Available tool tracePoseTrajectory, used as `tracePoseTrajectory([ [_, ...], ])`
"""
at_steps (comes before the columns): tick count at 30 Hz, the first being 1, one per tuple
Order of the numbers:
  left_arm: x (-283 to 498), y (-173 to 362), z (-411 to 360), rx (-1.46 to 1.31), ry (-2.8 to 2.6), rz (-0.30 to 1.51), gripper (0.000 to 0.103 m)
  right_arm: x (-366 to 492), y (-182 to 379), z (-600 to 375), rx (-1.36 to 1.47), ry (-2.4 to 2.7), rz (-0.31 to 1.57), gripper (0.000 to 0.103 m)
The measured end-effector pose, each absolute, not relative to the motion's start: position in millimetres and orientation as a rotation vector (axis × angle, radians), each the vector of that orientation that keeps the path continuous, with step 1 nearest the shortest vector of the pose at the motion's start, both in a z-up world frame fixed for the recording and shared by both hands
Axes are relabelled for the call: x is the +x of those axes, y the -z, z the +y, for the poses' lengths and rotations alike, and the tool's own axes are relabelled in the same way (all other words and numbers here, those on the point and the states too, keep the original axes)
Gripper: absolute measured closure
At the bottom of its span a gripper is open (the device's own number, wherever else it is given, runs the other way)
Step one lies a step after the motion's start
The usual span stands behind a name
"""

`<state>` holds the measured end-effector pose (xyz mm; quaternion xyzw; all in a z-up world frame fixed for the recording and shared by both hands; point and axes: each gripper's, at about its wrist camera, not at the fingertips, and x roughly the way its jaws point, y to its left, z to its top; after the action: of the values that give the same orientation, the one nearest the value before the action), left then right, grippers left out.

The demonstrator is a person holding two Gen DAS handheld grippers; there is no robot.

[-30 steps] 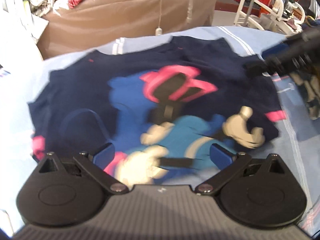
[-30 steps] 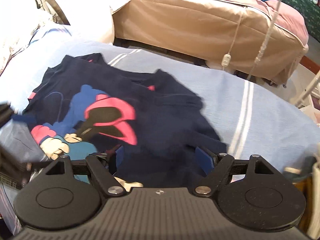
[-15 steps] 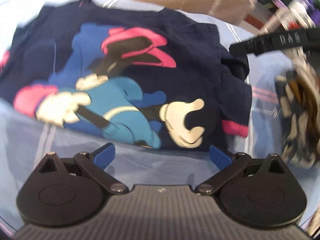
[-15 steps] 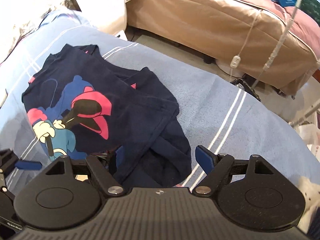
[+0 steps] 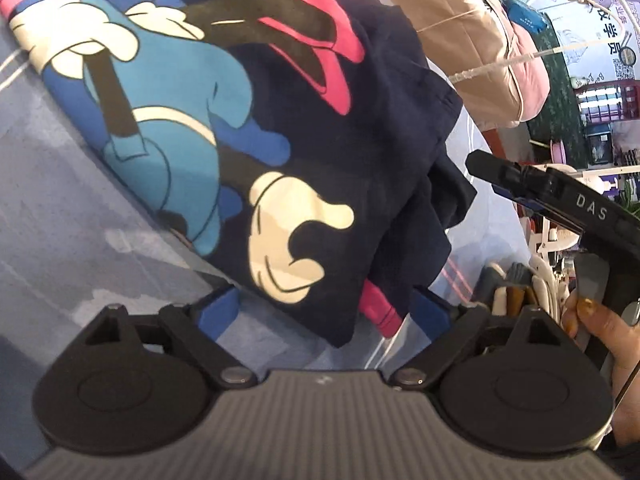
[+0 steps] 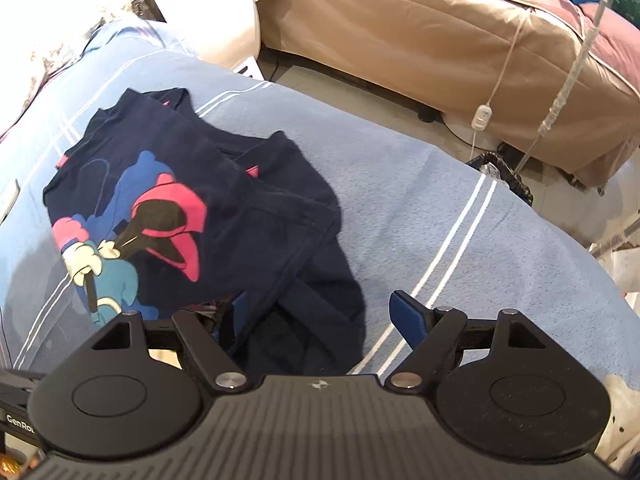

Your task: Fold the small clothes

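the navy shirt (image 6: 224,216) with a cartoon print lies half folded on a blue striped sheet (image 6: 420,208), one side bunched dark at its near edge. the left gripper (image 5: 326,312) is closing, its blue pads either side of the shirt's near corner and pink cuff, not yet pressing. the right gripper (image 6: 320,316) stands wide open over the bunched fabric. a tan bed (image 6: 460,40) sits beyond, with a hanging cord switch (image 6: 483,114). a hand (image 5: 600,332) holds the right gripper.

Navy child's shirt (image 6: 192,208), pink-blue cartoon print up, spread on bed, right side rumpled.
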<state>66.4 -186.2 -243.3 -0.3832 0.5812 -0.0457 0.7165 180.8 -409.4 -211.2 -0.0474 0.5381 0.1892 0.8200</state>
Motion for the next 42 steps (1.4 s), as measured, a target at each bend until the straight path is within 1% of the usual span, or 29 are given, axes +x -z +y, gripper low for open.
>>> tracePoseTrajectory([
  [1, 66, 242, -189, -0.824, 0.106, 1.277, 0.016, 182, 212, -410, -0.097, -0.404, 1.146, 0.000],
  [2, 68, 242, -191, -0.818, 0.109, 1.270, 0.022, 183, 213, -411, -0.097, -0.403, 1.145, 0.000],
  [3, 68, 242, -191, -0.827, 0.105, 1.267, 0.026, 184, 213, -410, -0.100, -0.407, 1.144, 0.000],
  [4, 67, 243, -190, -0.850, 0.099, 1.262, 0.033, 185, 214, -410, -0.100, -0.413, 1.144, 0.000],
  [5, 68, 244, -189, -0.874, 0.093, 1.260, 0.037, 186, 214, -409, -0.098, -0.420, 1.146, 0.000],
  [7, 69, 247, -187, -0.900, 0.073, 1.266, 0.041, 188, 215, -408, -0.096, -0.431, 1.149, 0.000],
  [10, 69, 248, -188, -0.927, 0.057, 1.271, 0.045, 191, 219, -407, -0.095, -0.441, 1.163, 0.000],
  [13, 66, 249, -190, -0.916, 0.065, 1.280, 0.052, 196, 221, -410, -0.052, -0.438, 1.170, 0.000],
  [21, 71, 254, -199, -0.902, 0.083, 1.292, 0.054, 207, 238, -406, 0.002, -0.482, 1.230, 0.000],
  [22, 72, 254, -200, -0.887, 0.088, 1.294, 0.060, 209, 243, -407, 0.003, -0.470, 1.248, 0.000],
  [23, 73, 253, -201, -0.855, 0.096, 1.298, 0.070, 211, 251, -408, 0.013, -0.465, 1.277, 0.000],
  [25, 76, 254, -203, -0.822, 0.101, 1.302, 0.080, 212, 261, -410, 0.030, -0.465, 1.293, 0.000],
  [26, 77, 256, -204, -0.828, 0.105, 1.302, 0.088, 211, 262, -411, 0.050, -0.466, 1.288, 0.000],
  [29, 79, 257, -205, -0.835, 0.109, 1.303, 0.093, 210, 264, -411, 0.059, -0.468, 1.285, 0.000],
  [30, 79, 257, -207, -0.842, 0.109, 1.302, 0.093, 210, 263, -411, 0.055, -0.466, 1.284, 0.002],
  [31, 78, 258, -208, -0.846, 0.113, 1.300, 0.094, 210, 261, -413, 0.075, -0.475, 1.285, 0.016],
  [32, 78, 258, -208, -0.850, 0.117, 1.298, 0.094, 211, 261, -415, 0.109, -0.488, 1.291, 0.054],
  [33, 78, 259, -207, -0.857, 0.119, 1.297, 0.095, 211, 261, -417, 0.146, -0.503, 1.303, 0.076],
  [37, 75, 259, -203, -0.882, 0.126, 1.306, 0.096, 210, 263, -416, 0.182, -0.486, 1.312, 0.078],
  [42, 80, 248, -208, -0.755, 0.162, 1.311, 0.096, 209, 252, -407, 0.146, -0.481, 1.306, 0.081],
])
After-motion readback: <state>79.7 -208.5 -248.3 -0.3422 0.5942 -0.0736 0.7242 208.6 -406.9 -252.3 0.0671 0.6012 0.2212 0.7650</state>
